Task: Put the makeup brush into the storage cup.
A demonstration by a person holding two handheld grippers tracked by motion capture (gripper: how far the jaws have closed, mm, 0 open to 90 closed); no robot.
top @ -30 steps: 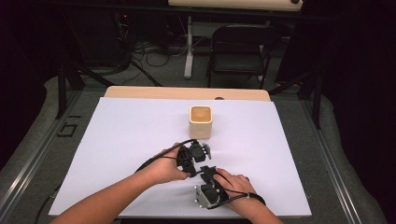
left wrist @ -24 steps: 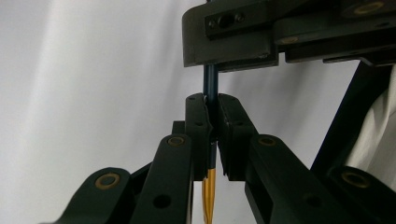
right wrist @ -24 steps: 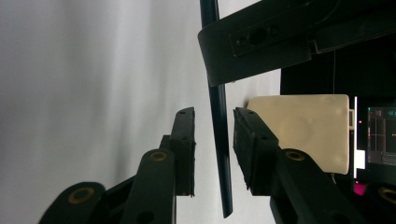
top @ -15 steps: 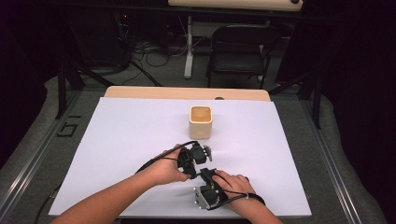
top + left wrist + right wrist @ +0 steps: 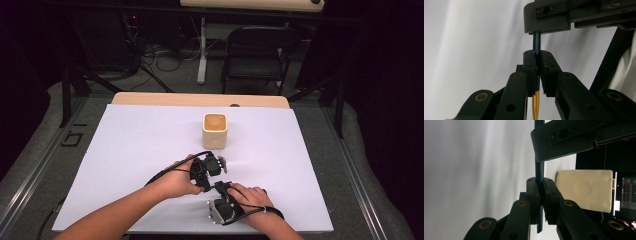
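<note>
Pen (image 5: pixel 536 45), dark blue with a gold end, sits near the table's (image 5: pixel 125 150) near edge, clamped by my left gripper (image 5: pixel 212 163); my right gripper (image 5: pixel 220 185) has just closed on it too. Cream cup (image 5: pixel 215 131) stands beyond, apart, unobstructed.

Your rig — two black handheld grippers, bare forearms, no sleeves in frame.
Left gripper (image 5: pixel 209 169) and right gripper (image 5: pixel 223 200): matte black linkage arms with brass-coloured pivot pins and small dark screw holes; black cable (image 5: pixel 165 172) loops off the left unit, a grey three-cornered plate (image 5: pixel 216 212) sits on the right — black strap around your right wrist.
</note>
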